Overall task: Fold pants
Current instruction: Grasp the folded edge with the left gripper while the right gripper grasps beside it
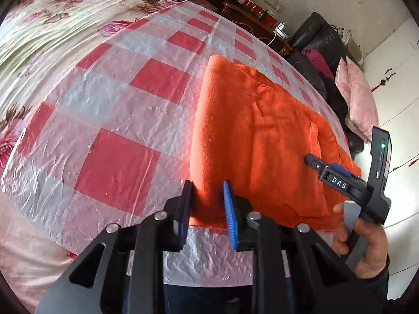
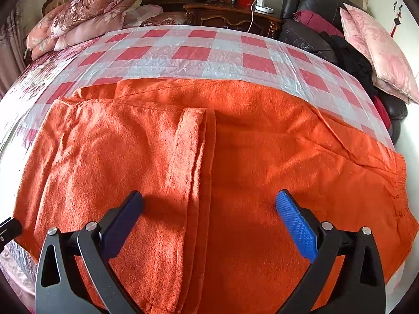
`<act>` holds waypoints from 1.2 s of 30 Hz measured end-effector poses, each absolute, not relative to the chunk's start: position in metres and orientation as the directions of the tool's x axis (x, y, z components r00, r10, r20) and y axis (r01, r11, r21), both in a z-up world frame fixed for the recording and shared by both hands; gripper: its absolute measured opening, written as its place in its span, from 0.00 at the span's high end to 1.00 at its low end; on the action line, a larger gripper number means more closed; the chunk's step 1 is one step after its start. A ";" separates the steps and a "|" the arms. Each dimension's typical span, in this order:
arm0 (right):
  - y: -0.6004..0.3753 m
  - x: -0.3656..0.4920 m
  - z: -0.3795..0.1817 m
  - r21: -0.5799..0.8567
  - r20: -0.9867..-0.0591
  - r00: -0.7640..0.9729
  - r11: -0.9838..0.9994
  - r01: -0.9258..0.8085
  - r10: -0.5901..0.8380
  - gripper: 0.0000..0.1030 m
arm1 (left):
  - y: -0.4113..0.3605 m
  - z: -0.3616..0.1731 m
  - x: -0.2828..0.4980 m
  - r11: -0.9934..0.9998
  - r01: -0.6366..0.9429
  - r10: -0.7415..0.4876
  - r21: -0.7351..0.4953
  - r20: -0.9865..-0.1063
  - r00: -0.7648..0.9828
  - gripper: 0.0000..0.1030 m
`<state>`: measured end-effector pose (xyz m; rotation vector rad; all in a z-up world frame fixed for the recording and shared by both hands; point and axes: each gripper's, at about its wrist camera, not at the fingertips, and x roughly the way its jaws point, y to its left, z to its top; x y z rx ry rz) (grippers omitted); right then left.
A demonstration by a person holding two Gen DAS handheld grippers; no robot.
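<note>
Closest to the left wrist camera, the left tool (image 1: pixel 208 196) has its two pads partly closed around the near-left corner of the orange pants (image 1: pixel 262 136); whether they actually pinch the cloth is hard to judge, since the fold hides the contact. Beside it, the right tool (image 1: pixel 311 161) pokes over the pants' near edge, gripped by the person's hand (image 1: pixel 364 246), its tip too foreshortened to read there. From its own camera the right tool (image 2: pixel 209 204) stands wide apart above the pants (image 2: pixel 262 157), touching nothing. Folded leg layers overlap at centre. Beneath lies a checked plastic sheet (image 2: pixel 209 55) covering the bed (image 1: pixel 39 39); pillows (image 2: pixel 86 13) and a nightstand (image 2: pixel 230 15) sit farthest, cut by the lens rim.
</note>
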<state>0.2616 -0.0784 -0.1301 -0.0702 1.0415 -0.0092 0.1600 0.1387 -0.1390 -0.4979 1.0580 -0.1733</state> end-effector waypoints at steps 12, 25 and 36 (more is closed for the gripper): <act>-0.057 0.264 -0.073 -0.156 -0.804 0.591 0.982 -0.104 -0.065 0.05 | 0.119 -0.101 0.147 0.924 0.018 -0.321 -0.383 -0.747 0.583 0.93; 0.118 0.320 -0.062 0.012 -0.955 0.244 0.843 -0.537 0.169 0.05 | 0.043 -0.064 0.120 0.990 0.136 -0.132 -0.046 -0.674 0.727 0.93; 0.099 0.323 -0.081 -0.007 -0.946 0.286 0.875 -0.483 0.151 0.92 | 0.067 -0.074 0.117 0.974 0.098 -0.212 -0.205 -0.661 0.720 0.89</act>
